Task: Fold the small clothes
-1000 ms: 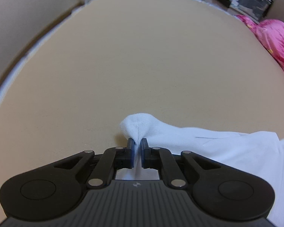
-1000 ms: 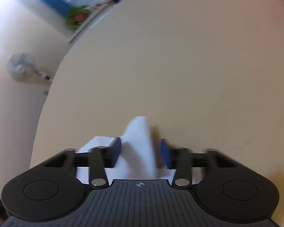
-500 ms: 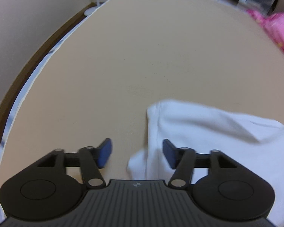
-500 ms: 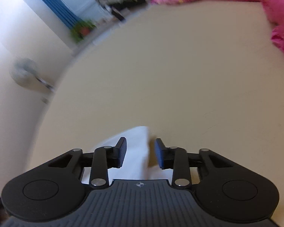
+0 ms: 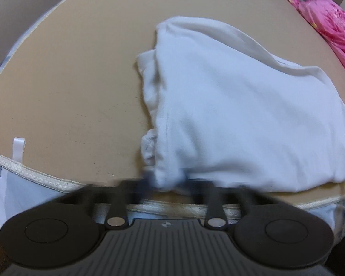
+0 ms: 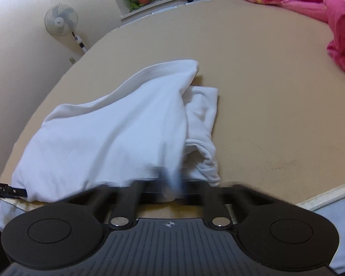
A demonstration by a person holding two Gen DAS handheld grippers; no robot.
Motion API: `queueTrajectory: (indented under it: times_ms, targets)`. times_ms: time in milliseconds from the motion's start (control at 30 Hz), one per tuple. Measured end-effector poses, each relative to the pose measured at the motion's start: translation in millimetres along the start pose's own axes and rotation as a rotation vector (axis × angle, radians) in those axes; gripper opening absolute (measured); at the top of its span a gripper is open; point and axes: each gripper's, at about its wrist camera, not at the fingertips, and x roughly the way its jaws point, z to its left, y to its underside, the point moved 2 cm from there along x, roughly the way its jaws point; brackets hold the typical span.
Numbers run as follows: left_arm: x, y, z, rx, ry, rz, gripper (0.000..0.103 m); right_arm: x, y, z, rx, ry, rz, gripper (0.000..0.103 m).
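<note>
White garment (image 5: 241, 119) folded on tan bed (image 5: 69, 80), left claw (image 5: 166, 184) and right claw (image 6: 170, 188) blurred, spread, at its near edge

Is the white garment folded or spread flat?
Folded: the white garment lies doubled, its top layer draped over a bunched lower layer on the tan surface.
</note>
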Motion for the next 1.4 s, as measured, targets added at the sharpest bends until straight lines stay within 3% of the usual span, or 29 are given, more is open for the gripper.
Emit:
queueTrajectory:
  times_ms: [200, 267, 367, 433, 633, 733, 800, 867, 933, 967, 1000, 1067, 1133, 1167, 1200, 1267, 1400]
  targets:
    - [-56.1, 1.2, 9.8, 0.050, 0.004, -0.111, 0.015, -66.1, -18.1, -13.7, 0.034, -0.066, -0.054, 0.001]
    - [-55.5, 6.6, 15.5, 0.056, 0.007, -0.090, 0.015, -68.4, -11.9, -22.9, 0.040, -0.055, -0.044, 0.001]
    - [-36.2, 21.9, 12.6, 0.065, -0.033, -0.029, 0.015, -33.0, 14.0, -33.9, 0.052, 0.000, 0.067, 0.001]
    - [-31.1, 30.6, 5.2, 0.081, -0.066, -0.032, 0.014, -16.8, 31.4, -35.8, 0.055, 0.028, 0.113, 0.001]
    - [-63.7, 29.3, 2.6, 0.093, -0.011, -0.074, 0.014, -58.8, 24.9, -33.5, 0.051, -0.048, 0.023, 0.001]
    - [-70.4, 52.4, 7.8, 0.102, -0.002, -0.058, 0.016, -72.8, 27.0, -35.4, 0.033, -0.057, 0.024, 0.001]
    - [-54.6, 71.2, 11.1, 0.086, -0.036, -0.008, 0.017, -62.2, 37.3, -40.6, 0.036, -0.032, 0.064, 0.001]
    - [-30.9, 87.2, 23.7, 0.062, -0.121, 0.083, 0.017, -39.0, 54.9, -48.6, 0.049, 0.042, 0.160, 0.000]
    - [-30.0, 92.7, 35.7, 0.021, -0.121, 0.078, 0.019, -17.3, 71.8, -60.3, 0.096, 0.163, 0.296, 0.000]
    - [-36.3, 92.0, 39.6, -0.001, -0.130, 0.078, 0.019, -16.6, 73.4, -65.7, 0.140, 0.176, 0.319, 0.001]
    - [-43.5, 90.3, 42.3, -0.008, -0.161, 0.076, 0.021, -22.8, 70.2, -67.1, 0.159, 0.167, 0.290, 0.004]
    - [-65.6, 85.9, 39.1, 0.003, -0.186, 0.028, 0.033, -39.1, 58.7, -60.7, 0.140, 0.150, 0.218, 0.005]
    - [-87.2, 80.0, 27.0, 0.017, -0.205, -0.032, 0.077, -55.0, 45.1, -47.9, 0.128, 0.115, 0.160, 0.020]
    - [-97.9, 76.7, 18.0, 0.021, -0.214, -0.069, 0.087, -60.8, 38.9, -41.4, 0.134, 0.102, 0.133, 0.042]
    - [-106.9, 69.2, 7.2, 0.023, -0.220, -0.103, 0.094, -65.7, 32.0, -34.6, 0.143, 0.084, 0.100, 0.058]
    - [-115.0, 55.5, -17.2, 0.040, -0.226, -0.145, 0.094, -75.5, 26.7, -20.5, 0.150, 0.026, 0.046, 0.059]
    - [-112.6, 53.3, -44.8, 0.052, -0.217, -0.136, 0.094, -76.3, 25.7, 7.4, 0.104, -0.015, 0.018, 0.066]
